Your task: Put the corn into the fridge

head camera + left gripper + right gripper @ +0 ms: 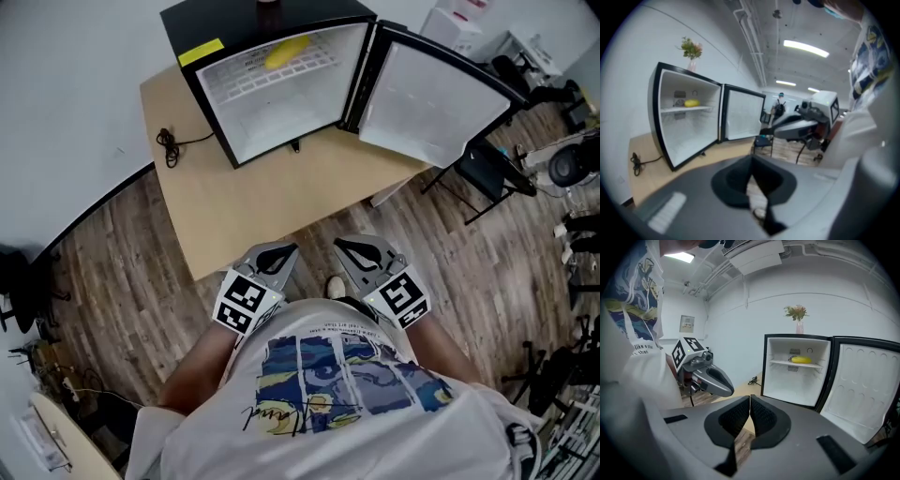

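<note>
Near, the left gripper (pixel 284 251) and right gripper (pixel 352 248) are both pinched shut, empty. Farther, the corn (pixel 286 52) lies on the fridge (pixel 202 94) shelf; the door (pixel 441 98) at right stands open, and a hard shove could roll the corn off

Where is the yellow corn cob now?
In the head view, the yellow corn cob lies at top centre on the white wire shelf inside the open black mini fridge, which stands on the light wooden table.

A light wooden table (pixel 272 211) bears the open black fridge (pixel 281 103) and a coiled black cable (pixel 169 147).
</note>
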